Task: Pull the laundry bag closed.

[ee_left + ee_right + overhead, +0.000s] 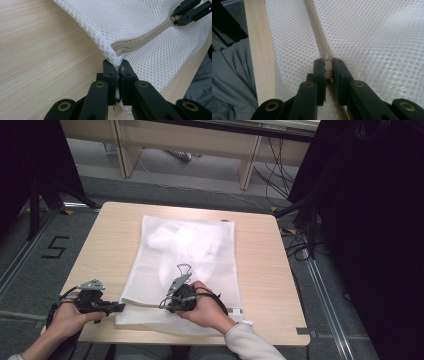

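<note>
Mesh laundry bag (187, 255) lies flat on wooden table (257, 270), zipper edge toward person. Left gripper (117, 68) clamped on bag's near-left corner, beside zipper (147, 36) end. Right gripper (327, 65) clamped on zipper pull (326, 57), mid-edge.

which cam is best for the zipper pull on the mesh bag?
Right gripper view: the zipper pull sits close up between the right gripper tips, on the beige zipper tape. Left gripper view shows it far off, at the right gripper's jaws. High view: the hand covers that spot on the mesh bag.
</note>
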`<state>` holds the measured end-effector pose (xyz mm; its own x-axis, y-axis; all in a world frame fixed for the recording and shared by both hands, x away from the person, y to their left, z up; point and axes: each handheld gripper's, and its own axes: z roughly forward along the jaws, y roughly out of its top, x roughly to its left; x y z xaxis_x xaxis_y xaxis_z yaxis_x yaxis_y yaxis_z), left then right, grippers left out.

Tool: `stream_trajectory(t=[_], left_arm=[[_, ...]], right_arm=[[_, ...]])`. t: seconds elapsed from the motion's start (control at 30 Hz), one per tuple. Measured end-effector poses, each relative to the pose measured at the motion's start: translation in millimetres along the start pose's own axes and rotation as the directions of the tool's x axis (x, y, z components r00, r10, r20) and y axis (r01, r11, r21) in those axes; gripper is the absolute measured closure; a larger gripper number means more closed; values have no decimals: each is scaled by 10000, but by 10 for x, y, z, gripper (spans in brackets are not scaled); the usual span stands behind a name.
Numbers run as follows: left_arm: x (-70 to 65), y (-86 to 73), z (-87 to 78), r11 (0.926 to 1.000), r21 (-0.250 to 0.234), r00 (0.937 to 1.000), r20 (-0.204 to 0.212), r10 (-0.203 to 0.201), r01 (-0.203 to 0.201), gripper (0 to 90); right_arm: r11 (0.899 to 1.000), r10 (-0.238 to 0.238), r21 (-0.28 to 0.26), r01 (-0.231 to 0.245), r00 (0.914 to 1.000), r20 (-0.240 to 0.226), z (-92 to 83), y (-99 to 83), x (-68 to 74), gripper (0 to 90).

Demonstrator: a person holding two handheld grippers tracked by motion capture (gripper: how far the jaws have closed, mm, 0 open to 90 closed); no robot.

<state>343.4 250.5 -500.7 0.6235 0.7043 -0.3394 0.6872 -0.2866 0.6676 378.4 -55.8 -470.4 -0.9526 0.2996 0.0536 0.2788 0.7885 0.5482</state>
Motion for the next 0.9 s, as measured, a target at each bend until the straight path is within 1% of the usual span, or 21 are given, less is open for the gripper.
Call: stream_trajectory(t=[0.17, 0.2, 0.23, 0.27, 0.37, 0.43, 0.57, 0.63, 0.7, 0.8, 0.83, 0.9], left_arm=[[-4, 0, 5, 10000, -36, 10000, -19, -43, 43, 851], [-4, 0, 5, 10000, -37, 10000, -18, -45, 45, 851], [1, 1, 0, 10000, 19, 10000, -46, 18, -18, 851], [1, 0, 0, 10000, 12, 10000, -42, -4, 4, 851], [-5, 0, 5, 10000, -41, 10000, -22, -46, 46, 851], [1, 0, 1, 10000, 15, 10000, -36, 14, -14, 851], [1, 0, 1, 10000, 10, 10000, -31, 8, -8, 851], [1, 0, 1, 10000, 5, 10000, -35, -1, 1, 851], [1, 0, 0, 10000, 4, 10000, -41, -2, 2, 851], [2, 0, 1, 10000, 14, 10000, -44, -4, 4, 851], [1, 0, 1, 10000, 10, 10000, -47, -2, 2, 850], [2, 0, 0, 10000, 1, 10000, -41, 3, -3, 851]], right_arm=[[10000, 13, -25, -13, 10000, 29, -17, -22, -13, 825], [10000, 74, -5, -74, 10000, -8, -23, -26, -13, 825], [10000, 27, -35, -27, 10000, 9, -22, -27, -18, 825], [10000, 32, 33, -32, 10000, 22, -25, -27, -13, 825], [10000, 52, 0, -52, 10000, 26, -28, -31, -15, 825], [10000, 12, -31, -12, 10000, 12, -28, -33, -18, 825], [10000, 26, 2, -26, 10000, 53, -40, -42, -21, 825], [9999, 118, 4, -118, 9999, 45, -42, -52, -23, 825], [10000, 68, 18, -68, 10000, 43, -50, -58, -33, 825], [9998, 179, 45, -179, 9998, 53, -64, -66, -29, 825], [9999, 142, -41, -142, 9999, 31, -61, -69, -33, 825], [9999, 127, -16, -127, 9999, 55, -64, -71, -33, 825]])
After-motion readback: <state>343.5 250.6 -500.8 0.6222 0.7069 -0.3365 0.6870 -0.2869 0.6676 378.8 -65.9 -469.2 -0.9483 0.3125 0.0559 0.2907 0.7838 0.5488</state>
